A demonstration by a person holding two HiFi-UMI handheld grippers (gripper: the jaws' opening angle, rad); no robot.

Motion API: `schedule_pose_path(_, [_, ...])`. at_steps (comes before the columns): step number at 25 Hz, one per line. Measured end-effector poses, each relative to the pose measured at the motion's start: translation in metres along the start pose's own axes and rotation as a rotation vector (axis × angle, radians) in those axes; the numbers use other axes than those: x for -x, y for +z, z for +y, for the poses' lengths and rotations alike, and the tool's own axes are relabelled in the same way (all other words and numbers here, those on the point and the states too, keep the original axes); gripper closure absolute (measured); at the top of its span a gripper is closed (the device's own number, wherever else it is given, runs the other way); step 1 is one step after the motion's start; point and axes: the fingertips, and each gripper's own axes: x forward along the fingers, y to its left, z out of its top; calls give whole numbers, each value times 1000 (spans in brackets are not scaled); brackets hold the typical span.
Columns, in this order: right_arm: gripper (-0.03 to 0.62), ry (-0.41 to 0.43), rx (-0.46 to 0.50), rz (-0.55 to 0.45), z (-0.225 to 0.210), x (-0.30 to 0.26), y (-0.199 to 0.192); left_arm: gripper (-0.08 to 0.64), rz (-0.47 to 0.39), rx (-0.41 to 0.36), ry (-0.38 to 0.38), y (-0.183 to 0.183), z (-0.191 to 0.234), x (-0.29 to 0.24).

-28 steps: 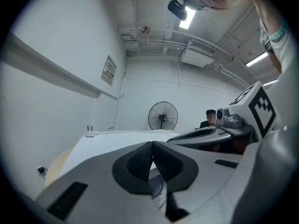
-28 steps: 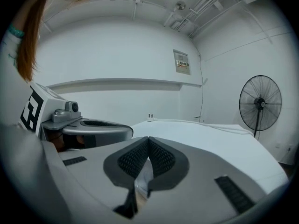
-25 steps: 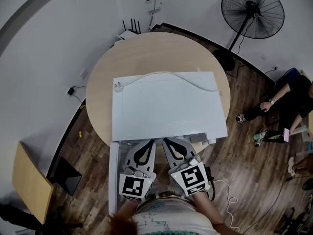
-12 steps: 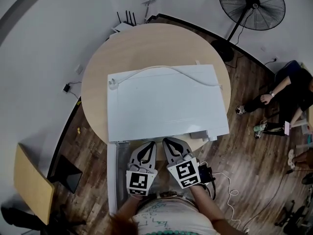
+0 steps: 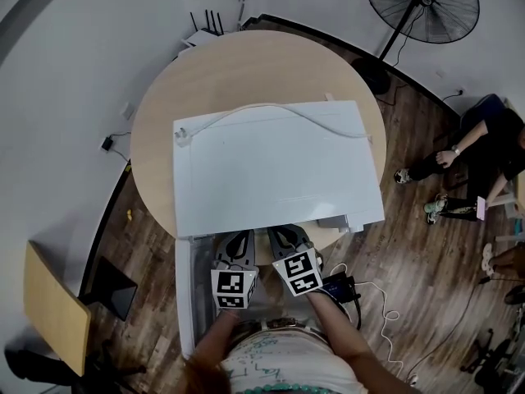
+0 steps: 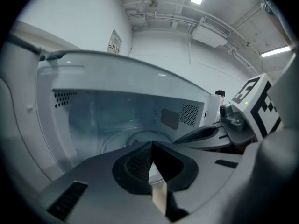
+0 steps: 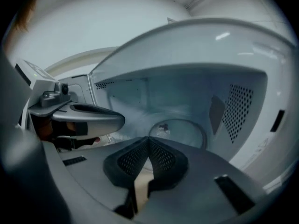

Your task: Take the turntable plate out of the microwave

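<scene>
A white microwave (image 5: 275, 167) stands on a round wooden table (image 5: 238, 64), its door (image 5: 185, 294) swung open at the lower left. The glass turntable plate (image 7: 180, 130) lies flat on the oven floor; the left gripper view shows the plate (image 6: 122, 139) just beyond the jaws. My left gripper (image 5: 235, 240) and right gripper (image 5: 283, 238) hang side by side in front of the oven mouth, tips under its front edge. Both point into the cavity. The left gripper (image 6: 152, 144) is shut and empty, as is the right gripper (image 7: 148, 140). Neither touches the plate.
A white power cord (image 5: 271, 109) lies across the microwave's top. A standing fan (image 5: 422, 6) is at the back right and a seated person (image 5: 484, 150) at the right. A wooden seat (image 5: 53, 306) is at the lower left. Cables (image 5: 381, 314) trail on the floor.
Both grippers have dropped together, from above the microwave's front edge down to the level of its open mouth. The jaws have stayed shut.
</scene>
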Motion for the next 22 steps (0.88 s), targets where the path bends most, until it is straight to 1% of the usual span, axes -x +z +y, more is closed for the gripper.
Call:
schedule_pose_path(2, [601,-3,-10,37,-2,-7,-11,545,25,9,10,-8,5,-7])
schedule_pose_path(5, [601,-25,6,99,-8,-12,-23,545,62,28,22,-21,9,-15])
schedule_pose_path(10, [601,-27,15,117,-12,-17,-26,545,100,17,27,-34,10,-22])
schedule_pose_path(13, [601,-33,-1,123,-16,-17,-28,545,124,40,42,-41,13,-24])
schedule_pose_path(14, [601,-31,-19,121,-17,-18,-29,545,134,69,51,-44,15,-23])
schedule_pose_path(15, [601,-25,-43,117,-17,-19,-31,545,142,114,64,-47,18,-23])
schedule_pose_path(19, [601,-17,-133,109,-21,-17,-35,543,156,329,118,-59,29,-20])
schedule_pose_path(22, [601,-26,-157,93,-26,-13,-36,538,148,434,151,-63,34,-15])
